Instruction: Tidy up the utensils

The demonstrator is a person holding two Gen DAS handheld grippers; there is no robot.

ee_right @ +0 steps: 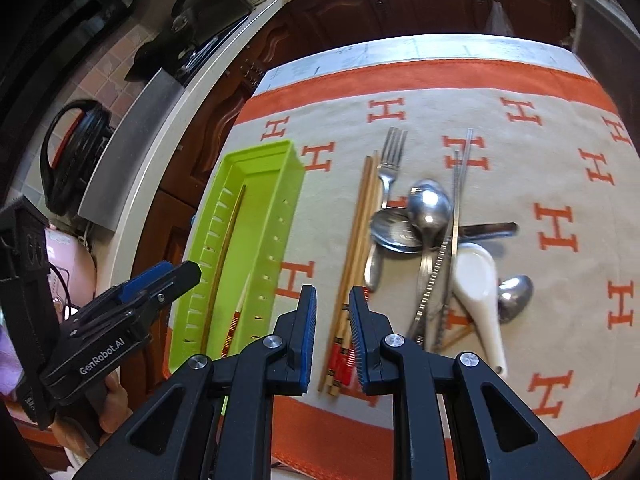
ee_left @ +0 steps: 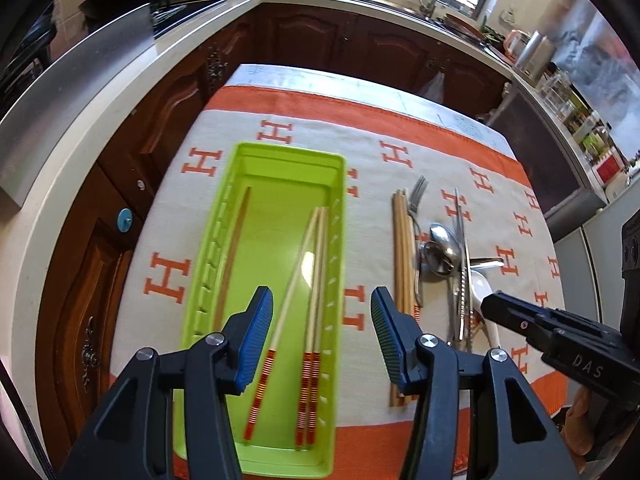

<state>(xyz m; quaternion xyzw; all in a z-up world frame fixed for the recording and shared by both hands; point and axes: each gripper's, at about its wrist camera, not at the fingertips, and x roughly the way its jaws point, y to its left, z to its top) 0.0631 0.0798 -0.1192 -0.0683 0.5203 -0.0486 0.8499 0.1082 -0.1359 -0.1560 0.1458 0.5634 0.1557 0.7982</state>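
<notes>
A lime green tray (ee_left: pixel 280 152) lies on the left of the cloth. It holds three pale chopsticks with red-striped ends (ee_left: pixel 316 280) and one darker stick (ee_left: pixel 234 252). My left gripper (ee_left: pixel 322 300) hangs open above the tray's near half, with nothing between its pads. To the right on the cloth lie a bundle of wooden chopsticks (ee_right: pixel 360 232), a fork (ee_right: pixel 390 164), steel spoons (ee_right: pixel 430 204), metal chopsticks (ee_right: pixel 458 200) and a white ceramic spoon (ee_right: pixel 476 276). My right gripper (ee_right: pixel 333 296) hovers over the near end of the wooden bundle. Its jaws stand a narrow gap apart, gripping nothing.
The cloth (ee_right: pixel 560 160) is beige with orange H letters and an orange border, and covers a small table. Dark wooden cabinets (ee_left: pixel 304 40) and a pale counter (ee_left: pixel 80 128) wrap around the far and left sides. A black pot (ee_right: pixel 76 152) sits on the counter.
</notes>
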